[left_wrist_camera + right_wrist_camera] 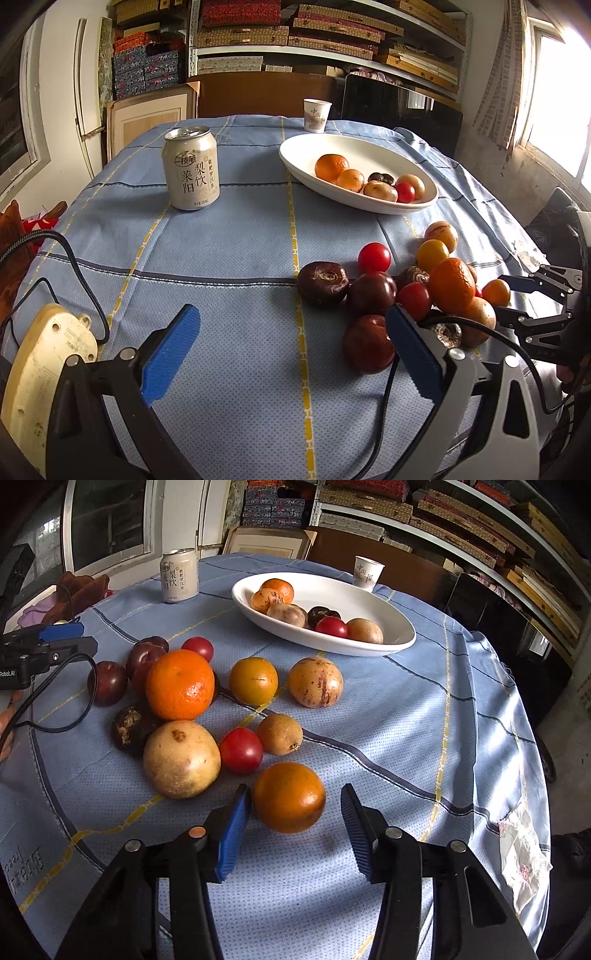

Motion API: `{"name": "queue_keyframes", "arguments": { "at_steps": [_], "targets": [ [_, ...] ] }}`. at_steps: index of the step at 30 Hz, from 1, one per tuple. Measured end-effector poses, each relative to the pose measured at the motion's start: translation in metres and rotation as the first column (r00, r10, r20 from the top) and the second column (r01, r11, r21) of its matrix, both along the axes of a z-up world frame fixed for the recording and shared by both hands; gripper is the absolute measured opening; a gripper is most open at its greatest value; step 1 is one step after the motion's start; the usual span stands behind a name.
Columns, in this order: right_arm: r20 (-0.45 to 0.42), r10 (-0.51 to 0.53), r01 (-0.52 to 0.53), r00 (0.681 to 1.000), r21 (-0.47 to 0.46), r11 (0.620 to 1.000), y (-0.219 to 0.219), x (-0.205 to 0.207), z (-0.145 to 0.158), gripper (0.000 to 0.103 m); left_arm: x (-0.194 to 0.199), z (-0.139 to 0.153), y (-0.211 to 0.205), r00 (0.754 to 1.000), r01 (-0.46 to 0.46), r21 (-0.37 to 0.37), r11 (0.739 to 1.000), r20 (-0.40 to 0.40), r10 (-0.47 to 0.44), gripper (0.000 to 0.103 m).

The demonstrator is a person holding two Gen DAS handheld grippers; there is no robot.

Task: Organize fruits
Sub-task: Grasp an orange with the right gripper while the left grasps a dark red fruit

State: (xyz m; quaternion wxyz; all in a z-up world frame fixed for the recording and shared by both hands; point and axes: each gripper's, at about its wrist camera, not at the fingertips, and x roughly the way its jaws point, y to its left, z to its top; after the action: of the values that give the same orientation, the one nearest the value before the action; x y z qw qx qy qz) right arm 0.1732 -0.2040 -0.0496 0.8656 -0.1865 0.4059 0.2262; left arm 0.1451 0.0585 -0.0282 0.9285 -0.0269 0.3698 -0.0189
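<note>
A white oval bowl [306,147] [369,602] holds several fruits at the far side of the table. A pile of loose fruits lies on the blue cloth: a large orange [180,684] [451,284], dark plums [369,343], red tomatoes [241,750], a pale round fruit [181,758]. My right gripper [295,805] is open, its jaws either side of a small orange fruit [289,796] without touching. My left gripper [291,332] is open and empty, its right finger [413,350] beside a dark plum.
A drink can [191,168] [179,575] stands at the far left. A paper cup [316,115] [368,573] stands behind the bowl. A black cable [74,701] crosses the cloth by the left gripper. Shelves of boxes fill the back wall.
</note>
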Motion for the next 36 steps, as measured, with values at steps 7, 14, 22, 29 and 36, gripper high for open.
{"name": "queue_keyframes", "arguments": {
  "at_steps": [7,14,22,29,36],
  "targets": [
    [-0.014,-0.029,0.030,0.999,0.042,0.999,-0.005,-0.002,0.002,0.038,0.000,0.000,0.000,1.000,0.003,-0.002,1.000,0.000,-0.003,0.098],
    [-0.044,-0.118,0.125,0.992,0.325,0.937,-0.040,-0.034,0.022,0.038,-0.001,-0.004,-0.009,0.993,0.114,-0.037,0.993,0.000,-0.114,0.098],
    [-0.013,-0.118,0.114,0.993,0.368,0.923,-0.048,-0.079,0.031,0.038,0.008,-0.014,-0.029,0.978,0.197,0.002,0.980,-0.073,-0.196,0.068],
    [-0.014,-0.119,0.114,0.993,0.407,0.906,-0.052,-0.083,0.031,0.038,0.009,-0.017,-0.034,0.967,0.236,-0.005,0.972,-0.095,-0.236,0.064],
    [-0.020,-0.121,0.119,0.992,0.406,0.906,-0.053,-0.084,0.029,0.038,0.009,-0.021,-0.043,0.951,0.289,0.007,0.957,-0.118,-0.286,0.055]
  ]
}}
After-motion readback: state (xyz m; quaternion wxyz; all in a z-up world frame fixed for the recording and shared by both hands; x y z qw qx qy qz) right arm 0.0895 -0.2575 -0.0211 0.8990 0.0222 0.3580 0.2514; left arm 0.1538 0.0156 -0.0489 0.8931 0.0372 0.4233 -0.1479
